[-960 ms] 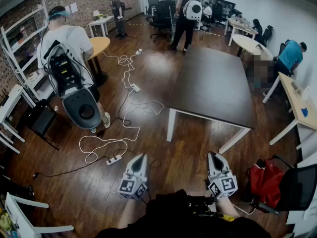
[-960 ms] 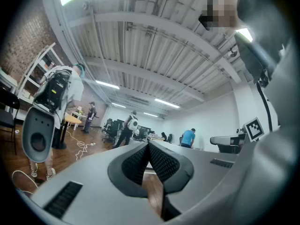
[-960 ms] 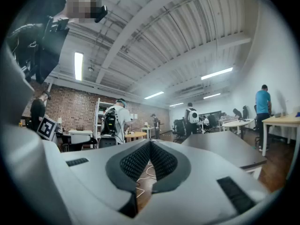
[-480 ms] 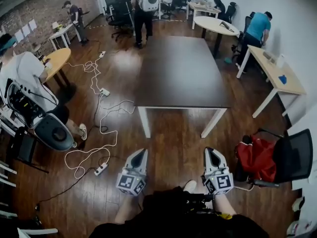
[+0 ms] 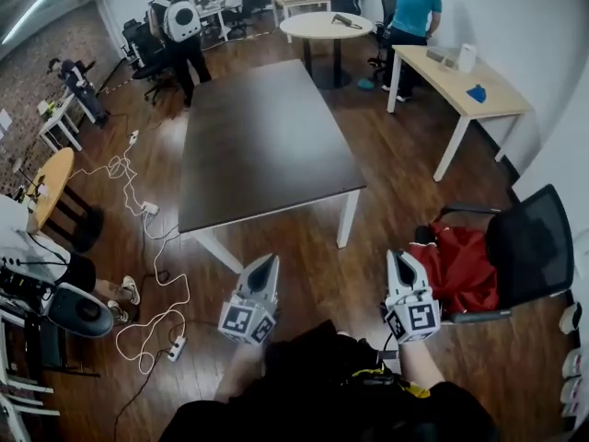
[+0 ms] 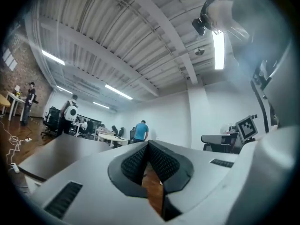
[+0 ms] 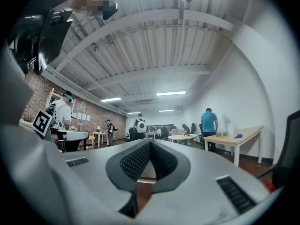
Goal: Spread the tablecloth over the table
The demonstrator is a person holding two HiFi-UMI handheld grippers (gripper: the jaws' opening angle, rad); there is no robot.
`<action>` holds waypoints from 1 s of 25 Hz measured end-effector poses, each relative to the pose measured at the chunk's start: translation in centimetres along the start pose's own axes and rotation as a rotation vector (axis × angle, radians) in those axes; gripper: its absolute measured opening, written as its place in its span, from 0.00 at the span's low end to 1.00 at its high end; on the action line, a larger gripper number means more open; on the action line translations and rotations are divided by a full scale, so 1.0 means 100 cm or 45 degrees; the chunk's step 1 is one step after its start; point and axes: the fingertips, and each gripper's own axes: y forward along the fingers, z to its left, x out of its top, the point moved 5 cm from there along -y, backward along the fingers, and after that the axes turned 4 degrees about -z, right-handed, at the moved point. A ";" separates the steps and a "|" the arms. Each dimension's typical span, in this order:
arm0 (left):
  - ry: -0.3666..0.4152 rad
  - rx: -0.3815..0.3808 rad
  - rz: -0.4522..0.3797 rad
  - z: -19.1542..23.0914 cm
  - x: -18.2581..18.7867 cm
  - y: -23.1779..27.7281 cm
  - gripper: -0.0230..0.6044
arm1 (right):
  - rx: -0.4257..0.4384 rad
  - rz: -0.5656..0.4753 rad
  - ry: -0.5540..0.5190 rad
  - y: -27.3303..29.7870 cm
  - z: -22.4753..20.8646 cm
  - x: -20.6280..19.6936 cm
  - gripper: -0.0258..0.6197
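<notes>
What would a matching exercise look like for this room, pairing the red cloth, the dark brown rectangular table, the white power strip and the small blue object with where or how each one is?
Things: 1 red cloth; 2 dark brown rectangular table; 3 white power strip; 4 small blue object.
Places or states: A on the light wooden desk; B on the dark wood floor; C top bare; D on the black mesh chair.
Pairs: 1-D, 2-C, 3-B, 4-A.
</notes>
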 end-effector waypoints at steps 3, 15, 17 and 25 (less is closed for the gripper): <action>-0.030 -0.142 0.061 -0.029 -0.020 0.057 0.02 | -0.106 0.000 -0.051 -0.008 -0.045 0.004 0.05; -0.051 -0.832 0.232 -0.148 -0.090 0.269 0.02 | -0.723 -0.014 -0.062 -0.069 -0.194 -0.014 0.05; -0.067 -0.924 0.256 -0.158 -0.106 0.310 0.02 | -0.811 0.001 -0.073 -0.063 -0.220 -0.019 0.05; -0.036 -1.351 0.299 -0.207 -0.149 0.489 0.02 | -1.149 0.109 -0.099 -0.009 -0.320 -0.029 0.05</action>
